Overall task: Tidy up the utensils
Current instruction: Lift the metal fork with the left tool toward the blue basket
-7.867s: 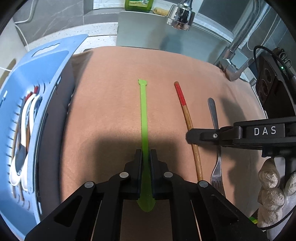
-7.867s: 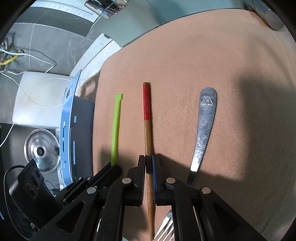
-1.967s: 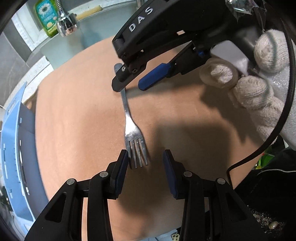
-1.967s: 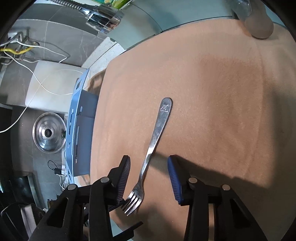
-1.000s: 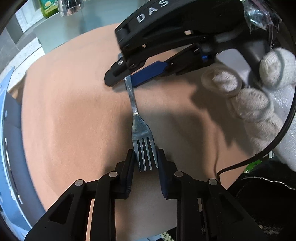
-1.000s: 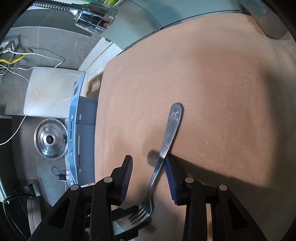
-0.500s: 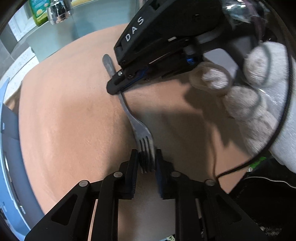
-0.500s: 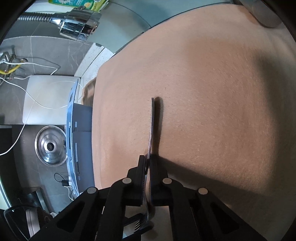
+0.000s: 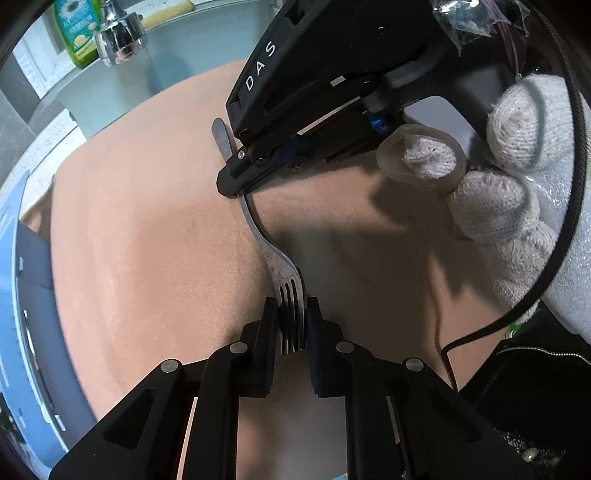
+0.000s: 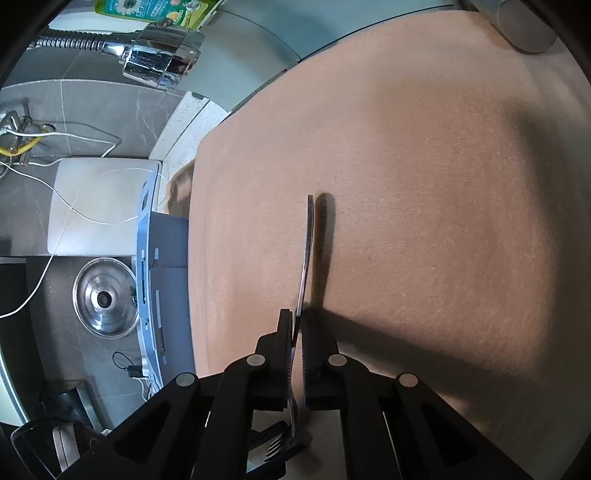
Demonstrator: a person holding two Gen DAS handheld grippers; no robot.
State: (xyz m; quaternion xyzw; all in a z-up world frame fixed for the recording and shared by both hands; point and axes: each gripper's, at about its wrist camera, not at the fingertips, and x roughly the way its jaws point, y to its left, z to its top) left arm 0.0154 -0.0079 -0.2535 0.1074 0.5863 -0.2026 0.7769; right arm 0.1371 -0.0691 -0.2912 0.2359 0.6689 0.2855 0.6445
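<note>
A steel fork (image 9: 275, 258) stands tilted on its edge on the brown mat (image 9: 147, 240). In the left wrist view my left gripper (image 9: 291, 328) is closing, with the fork's tines between its pads and touching both. My right gripper (image 9: 240, 184), held by a white-gloved hand (image 9: 517, 184), is shut on the handle further up. In the right wrist view the right gripper (image 10: 298, 332) pinches the thin edge of the fork (image 10: 308, 236), whose handle end rests on the mat (image 10: 424, 184). The tines show below the right fingers.
A blue slotted utensil basket (image 9: 14, 295) stands along the mat's left side, also the basket (image 10: 146, 258) in the right wrist view. A chrome faucet head (image 9: 118, 40) and a green soap bottle (image 9: 77, 33) are over the sink behind. A steel pot lid (image 10: 105, 297) lies beyond the basket.
The right gripper closed on the fork's handle and the fork turned from flat onto its edge. The left jaws narrowed around the tines. Neither hand has shifted much.
</note>
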